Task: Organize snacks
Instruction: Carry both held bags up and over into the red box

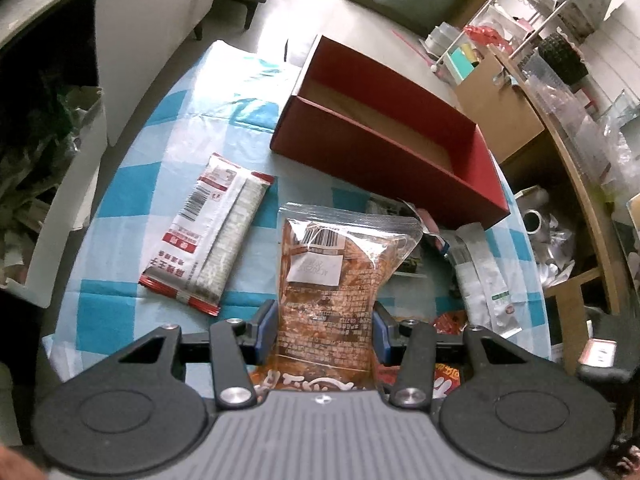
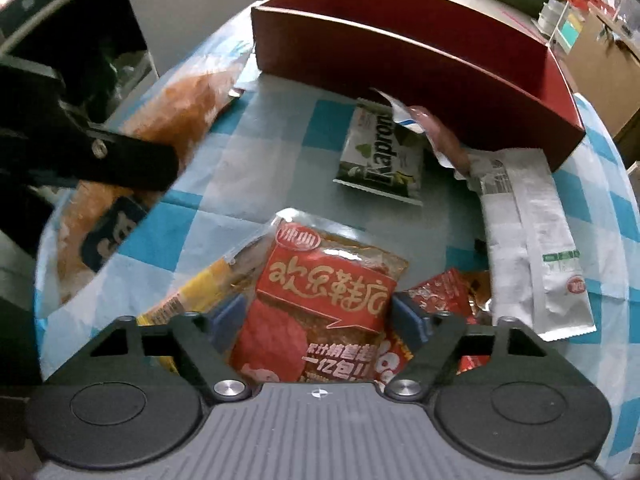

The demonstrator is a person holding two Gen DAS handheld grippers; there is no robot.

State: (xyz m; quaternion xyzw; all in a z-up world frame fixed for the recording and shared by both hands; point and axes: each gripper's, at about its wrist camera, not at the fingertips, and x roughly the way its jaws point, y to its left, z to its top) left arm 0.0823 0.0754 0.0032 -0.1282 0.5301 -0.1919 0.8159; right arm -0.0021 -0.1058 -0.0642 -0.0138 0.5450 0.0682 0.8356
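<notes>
My left gripper (image 1: pixel 324 332) is shut on an orange-brown snack bag (image 1: pixel 332 280) with a clear top, its blue pads pressing both sides. The red open box (image 1: pixel 384 152) stands beyond it on the blue-checked cloth (image 1: pixel 132 184). A white-and-red packet (image 1: pixel 208 236) lies to the left. In the right wrist view my right gripper (image 2: pixel 318 316) is open over a pile, with a red snack bag (image 2: pixel 320 292) between its pads. The orange bag (image 2: pixel 188 108) hangs at the left, short of the red box (image 2: pixel 400 68).
A green seaweed packet (image 2: pixel 380 156), a pink packet (image 2: pixel 440 132) and a long white packet (image 2: pixel 532 240) lie before the box. Yellow (image 2: pixel 200 292) and red (image 2: pixel 448 292) packets sit under the red bag. Cluttered shelves (image 1: pixel 560 80) stand right of the table.
</notes>
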